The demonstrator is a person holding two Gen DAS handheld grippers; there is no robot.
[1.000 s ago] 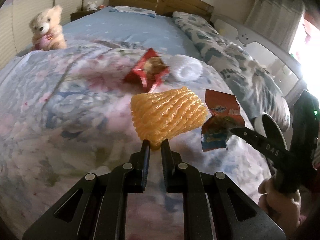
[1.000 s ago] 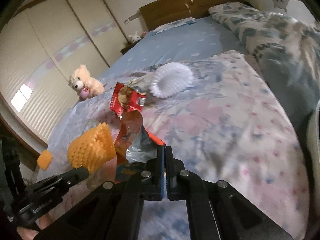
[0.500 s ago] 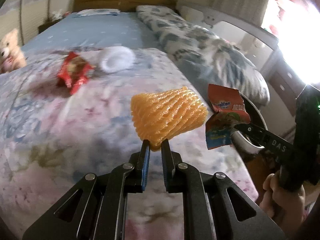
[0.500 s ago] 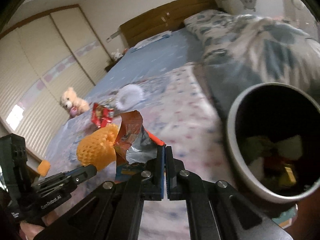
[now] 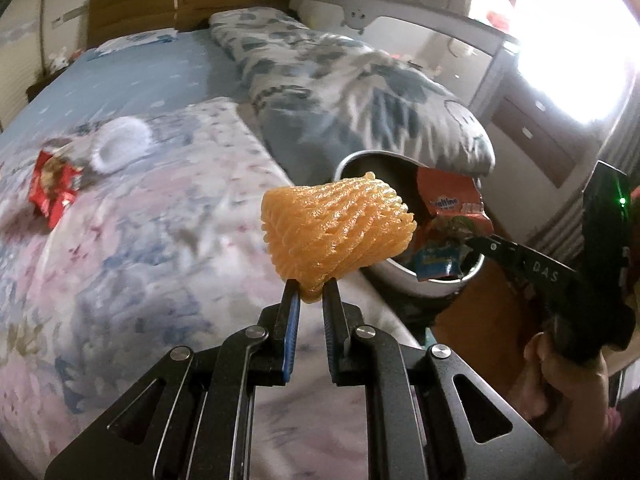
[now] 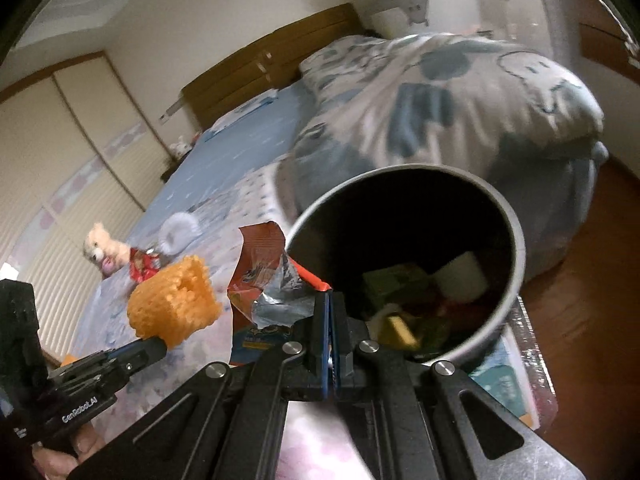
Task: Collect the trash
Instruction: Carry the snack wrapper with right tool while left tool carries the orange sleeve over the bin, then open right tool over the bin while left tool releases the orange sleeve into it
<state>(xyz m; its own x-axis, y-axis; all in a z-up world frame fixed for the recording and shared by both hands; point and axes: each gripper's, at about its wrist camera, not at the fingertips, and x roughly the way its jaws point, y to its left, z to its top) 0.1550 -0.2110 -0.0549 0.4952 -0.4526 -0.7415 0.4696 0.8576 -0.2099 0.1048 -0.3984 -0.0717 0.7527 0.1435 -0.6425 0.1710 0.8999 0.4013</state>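
Both grippers swung from bed to bin (image 6: 516,232); my right gripper (image 6: 330,300) pinches the wrapper (image 6: 264,276), left gripper (image 5: 310,294) the foam net (image 5: 336,228). I'd release over the opening.

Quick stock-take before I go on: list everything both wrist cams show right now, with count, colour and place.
Foam fruit net: 1, orange, held in the left gripper, near the bin.
Snack wrapper: 1, orange with silver inside, held in the right gripper at the bin rim.
Trash bin: 1, grey metal, beside the bed, trash already inside.
Red snack packet: 1, red, lying on the floral quilt.
White foam net: 1, white, on the quilt beside the red packet.
Teddy bear: 1, cream, on the bed.
Folded duvet: 1, grey-blue and white, along the bed's side.
Headboard: 1, brown wood, far end.
Left gripper: 1, black, shut.
Right gripper: 1, black, shut.
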